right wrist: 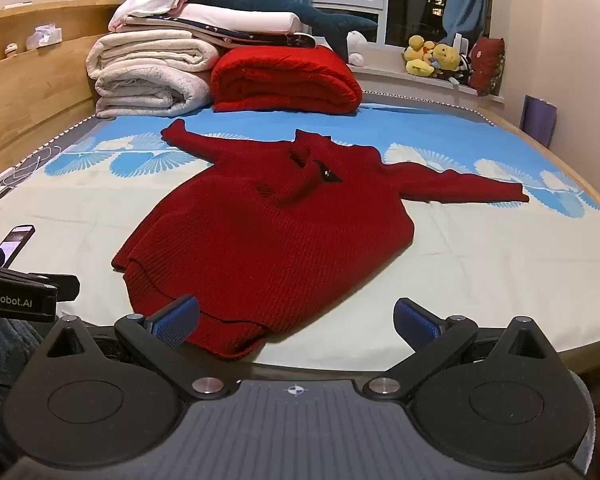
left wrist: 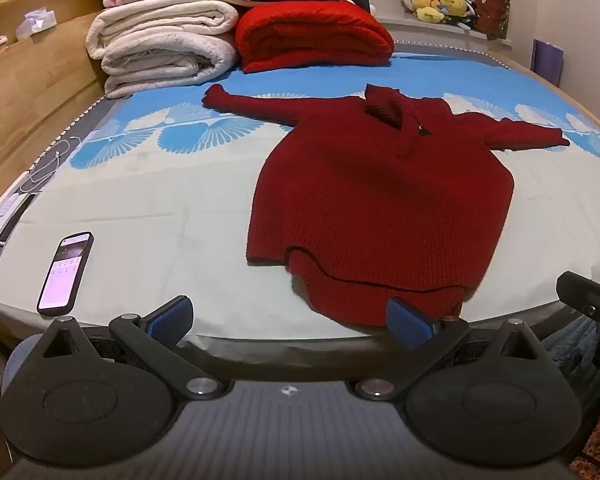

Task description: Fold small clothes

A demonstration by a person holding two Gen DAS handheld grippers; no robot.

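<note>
While both grippers hung over the near edge of the bed (left wrist: pixel 140 208), the dark red knitted sweater (left wrist: pixel 380 208) lay flat on the sheet, spread out and unfolded. Its long axis ran from near to far: the hem pointed toward the near edge, the collar toward the far stack of folded blankets (left wrist: pixel 164 40) and the bright red blanket (left wrist: pixel 312 36). One sleeve reached out to the far left, the other to the right. The left gripper (left wrist: pixel 290 320) had its jaws spread wide, pinching nothing, its right pad just in front of the hem. The right gripper (right wrist: pixel 296 320) was likewise spread and empty, its left pad at the hem's corner. A phone (left wrist: pixel 66 274) lay near left.
</note>
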